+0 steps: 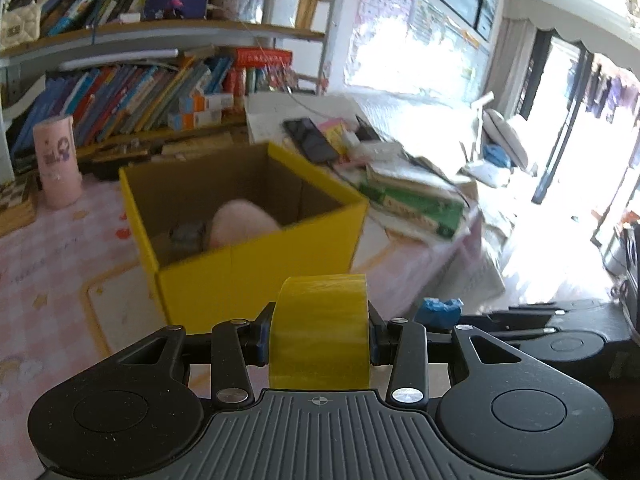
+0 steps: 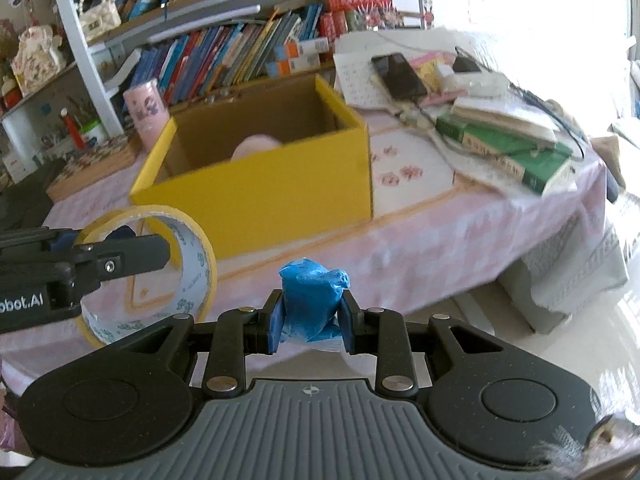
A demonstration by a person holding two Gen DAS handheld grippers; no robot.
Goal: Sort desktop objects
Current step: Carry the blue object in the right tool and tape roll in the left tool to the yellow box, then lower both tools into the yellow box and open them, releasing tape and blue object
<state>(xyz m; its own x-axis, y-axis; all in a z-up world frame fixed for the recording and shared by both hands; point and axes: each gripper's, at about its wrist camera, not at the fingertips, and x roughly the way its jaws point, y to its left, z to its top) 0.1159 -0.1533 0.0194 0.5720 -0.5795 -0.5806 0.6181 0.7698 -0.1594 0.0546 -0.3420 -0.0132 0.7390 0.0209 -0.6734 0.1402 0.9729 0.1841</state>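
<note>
My left gripper is shut on a yellow tape roll, held upright in front of the open yellow box. The roll also shows in the right wrist view, with the left gripper clamped across it. My right gripper is shut on a crumpled blue bag, held off the table's front edge; it also shows in the left wrist view. The yellow box stands on the pink tablecloth and holds a pink round object and a small grey item.
A pink cylinder stands left of the box. A stack with a green book, papers and a black phone lies right of the box. Bookshelves stand behind. The table's right edge drops to the floor.
</note>
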